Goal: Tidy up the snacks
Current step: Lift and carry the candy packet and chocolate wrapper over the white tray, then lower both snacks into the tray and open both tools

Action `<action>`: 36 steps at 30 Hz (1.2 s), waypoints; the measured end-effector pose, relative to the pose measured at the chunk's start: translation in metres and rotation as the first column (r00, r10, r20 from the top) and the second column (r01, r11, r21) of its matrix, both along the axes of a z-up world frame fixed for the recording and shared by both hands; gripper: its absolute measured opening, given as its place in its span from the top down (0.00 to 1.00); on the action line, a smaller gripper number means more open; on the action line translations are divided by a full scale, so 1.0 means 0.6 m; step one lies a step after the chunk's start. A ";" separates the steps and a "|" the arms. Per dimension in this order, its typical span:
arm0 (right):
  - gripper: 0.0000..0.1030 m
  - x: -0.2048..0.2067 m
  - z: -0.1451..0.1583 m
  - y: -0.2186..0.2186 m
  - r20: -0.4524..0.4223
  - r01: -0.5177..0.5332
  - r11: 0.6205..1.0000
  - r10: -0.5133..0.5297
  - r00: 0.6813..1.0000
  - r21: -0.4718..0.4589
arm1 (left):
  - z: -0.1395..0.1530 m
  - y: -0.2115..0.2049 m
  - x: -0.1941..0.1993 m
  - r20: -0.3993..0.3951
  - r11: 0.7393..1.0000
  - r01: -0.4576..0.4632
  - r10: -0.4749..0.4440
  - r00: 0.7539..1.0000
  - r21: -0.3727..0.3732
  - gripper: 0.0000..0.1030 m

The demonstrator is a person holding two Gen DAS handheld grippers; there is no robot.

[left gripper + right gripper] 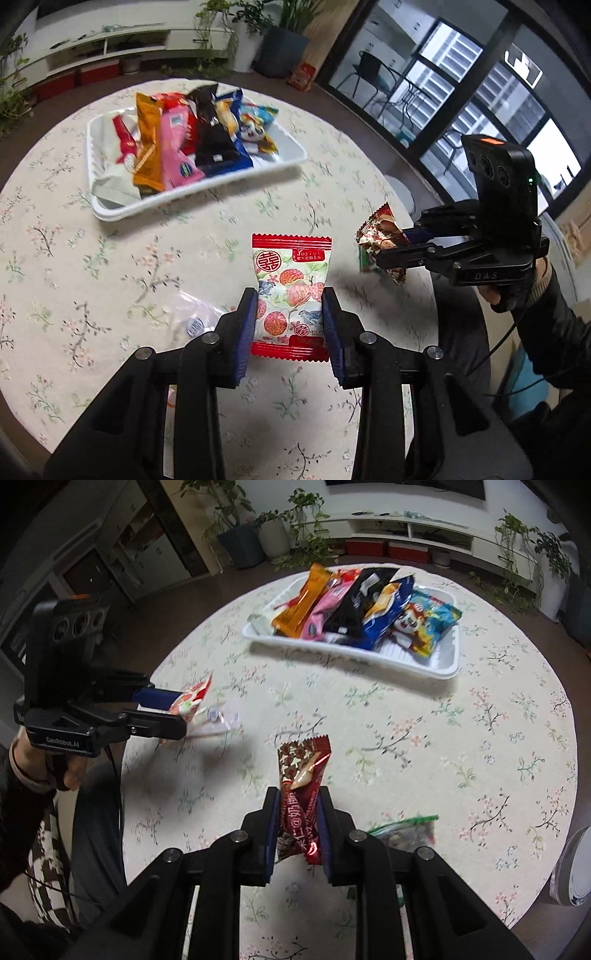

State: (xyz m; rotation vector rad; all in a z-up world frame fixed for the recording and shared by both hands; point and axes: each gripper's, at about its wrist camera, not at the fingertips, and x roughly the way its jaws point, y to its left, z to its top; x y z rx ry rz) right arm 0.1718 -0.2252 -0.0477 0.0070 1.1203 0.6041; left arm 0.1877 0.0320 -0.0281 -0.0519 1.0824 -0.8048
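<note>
Both claws lifted over the table, each pinching a snack.

The left gripper (290,317) clamps a red-and-white lychee packet (291,291); the right gripper (298,823) squeezes a dark red chocolate wrapper (301,786). Beyond them, toward the far edge of the floral table (480,738), the white tray (443,661) holds a row of packets (354,605). A green-edged bag (406,830) lies near the right-hand edge.

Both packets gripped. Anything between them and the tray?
Nothing visible. Bare tablecloth separates the lychee packet and brown packet from the white tray. The tray is crowded; its free space is at one end.
</note>
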 end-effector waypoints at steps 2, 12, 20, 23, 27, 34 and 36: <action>0.79 0.020 0.011 -0.013 0.006 0.031 0.999 -0.031 1.000 0.018 | 0.013 0.004 0.015 0.012 1.000 -0.027 0.027 1.000 -0.007 0.69; 0.79 0.144 0.096 -0.065 0.094 0.159 0.985 -0.165 0.982 0.064 | 0.075 0.043 0.141 0.046 0.982 -0.170 0.174 0.984 -0.079 0.69; 0.79 0.252 0.106 -0.044 0.109 0.201 0.977 -0.208 0.972 0.072 | 0.079 0.080 0.248 0.051 0.954 -0.281 0.288 0.956 -0.103 0.69; 0.79 0.286 0.081 -0.027 0.086 0.210 0.976 -0.215 0.973 0.058 | 0.064 0.092 0.273 0.034 0.943 -0.315 0.320 0.947 -0.109 0.69; 0.79 0.313 0.039 -0.018 0.041 0.234 0.971 -0.236 0.971 0.044 | 0.027 0.089 0.292 0.007 0.941 -0.325 0.327 0.945 -0.094 0.69; 0.79 0.330 -0.030 -0.028 -0.002 0.291 0.957 -0.291 0.957 -0.017 | -0.025 0.082 0.304 0.002 0.934 -0.349 0.350 0.937 -0.080 0.69; 0.79 0.332 -0.040 -0.026 -0.001 0.289 0.957 -0.289 0.957 -0.038 | -0.034 0.080 0.309 0.011 0.930 -0.360 0.362 0.932 -0.070 0.69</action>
